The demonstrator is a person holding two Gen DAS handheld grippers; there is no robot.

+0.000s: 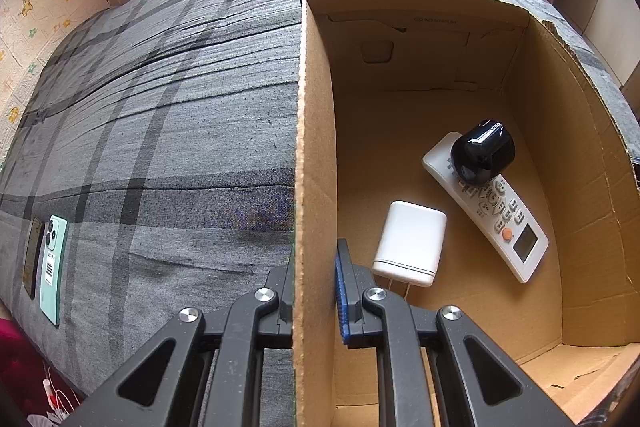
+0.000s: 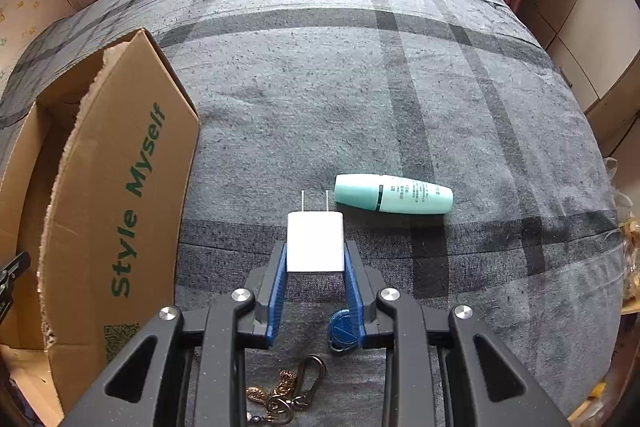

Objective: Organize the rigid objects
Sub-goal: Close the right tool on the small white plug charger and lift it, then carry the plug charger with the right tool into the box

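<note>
On a grey plaid bedspread [image 2: 400, 99], an open brown cardboard box [image 1: 316, 155] already holds a long white remote control [image 1: 486, 209], a glossy black rounded gadget [image 1: 482, 151] resting on it, and a white rectangular charger [image 1: 412, 243]. The left gripper [image 1: 316, 291] clamps the box's side wall between its fingers, steadying it. The right gripper [image 2: 316, 259] pinches a small white two-pin plug adapter [image 2: 315, 241] by its flat sides, prongs forward, just beside a mint-green plastic bottle [image 2: 394, 194]. A clean carry likely means lifting clear of the torn box edge, then lowering onto bare cardboard before releasing.
</note>
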